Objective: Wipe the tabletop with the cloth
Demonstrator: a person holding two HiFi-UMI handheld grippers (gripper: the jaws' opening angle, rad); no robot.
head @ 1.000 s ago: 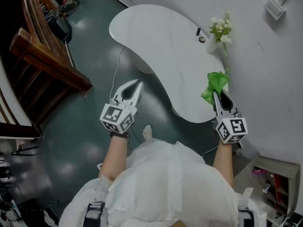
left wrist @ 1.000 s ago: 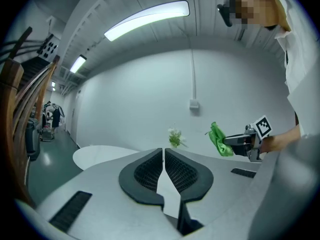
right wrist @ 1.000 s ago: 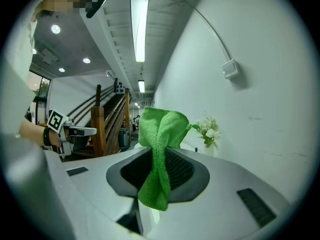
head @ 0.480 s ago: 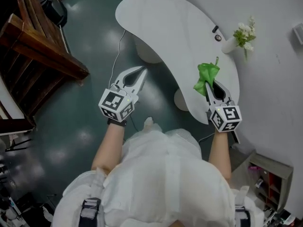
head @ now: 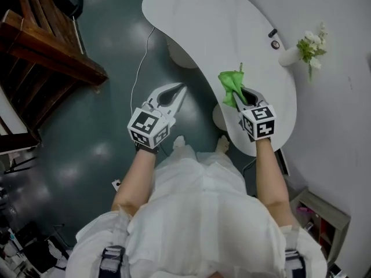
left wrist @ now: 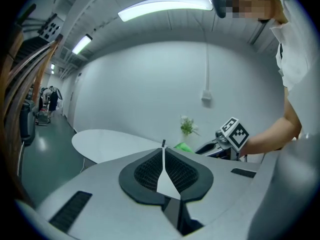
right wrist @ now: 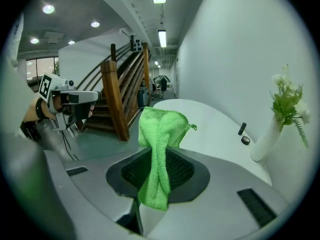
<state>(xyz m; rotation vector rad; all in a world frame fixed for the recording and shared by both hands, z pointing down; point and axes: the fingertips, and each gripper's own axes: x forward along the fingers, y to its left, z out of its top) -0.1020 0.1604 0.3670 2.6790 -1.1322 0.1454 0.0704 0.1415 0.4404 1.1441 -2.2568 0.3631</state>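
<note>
Our right tongs (head: 237,99) pinch the green cloth (head: 230,83) above the white bench (head: 203,22) — a vase (head: 288,56) stands beyond; our left tongs (head: 181,89) are closed, empty, over the floor (head: 104,126).

**A:** Count for the surface?
**B:** One white kidney-shaped tabletop (head: 197,22). Near its wall-side edge there is one white vase of pale flowers (head: 288,57). Beside it are two small dark items: one short black cylinder (head: 273,33) and one round ring-like piece (head: 275,44). I cannot tell what either is.
**A:** Cloths and tools?
**B:** One green microfibre cloth (head: 231,86). Two grey two-jaw grippers: left gripper (head: 181,88) and right gripper (head: 239,97). Off the tabletop, one brown wooden staircase (head: 52,57).
</note>
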